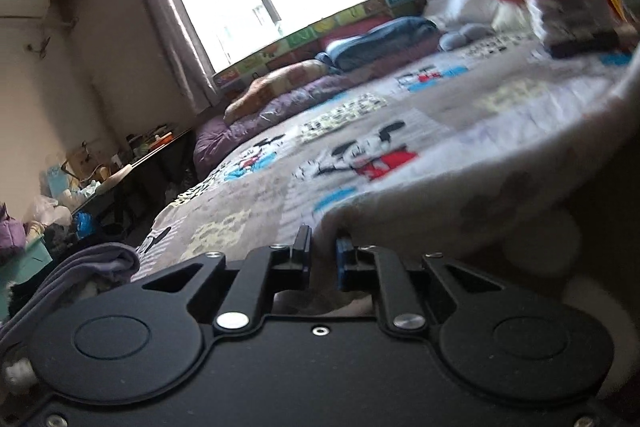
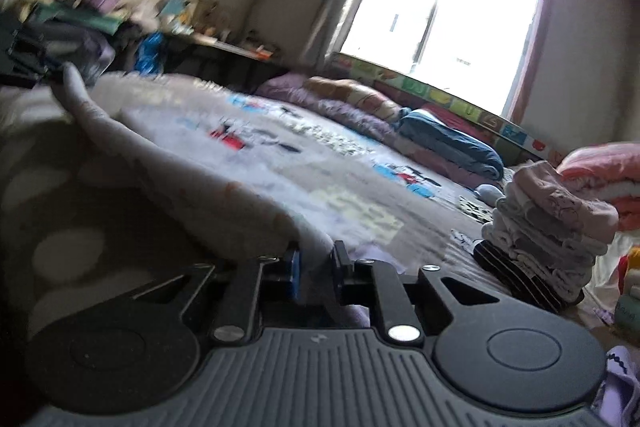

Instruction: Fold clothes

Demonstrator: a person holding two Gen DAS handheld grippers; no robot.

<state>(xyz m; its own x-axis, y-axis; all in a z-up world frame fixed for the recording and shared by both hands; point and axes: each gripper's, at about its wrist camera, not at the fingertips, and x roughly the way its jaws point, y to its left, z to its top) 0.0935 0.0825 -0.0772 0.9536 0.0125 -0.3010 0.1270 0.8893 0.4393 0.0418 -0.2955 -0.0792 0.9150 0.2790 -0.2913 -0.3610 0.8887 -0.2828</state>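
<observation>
A pale cream garment with faint round spots (image 1: 500,195) hangs stretched between both grippers above the bed. My left gripper (image 1: 323,254) is shut on one edge of it; the cloth runs off to the right. In the right wrist view my right gripper (image 2: 316,267) is shut on another edge of the same garment (image 2: 168,163), which runs off to the left. A stack of folded clothes (image 2: 552,239) stands on the bed at the right; it also shows blurred in the left wrist view (image 1: 560,11).
The bed carries a Mickey Mouse quilt (image 1: 360,155). Rolled bedding and a blue folded blanket (image 1: 380,43) lie along the window side. A cluttered dark table (image 1: 132,163) stands left of the bed. A purple garment (image 1: 80,267) lies near the left gripper.
</observation>
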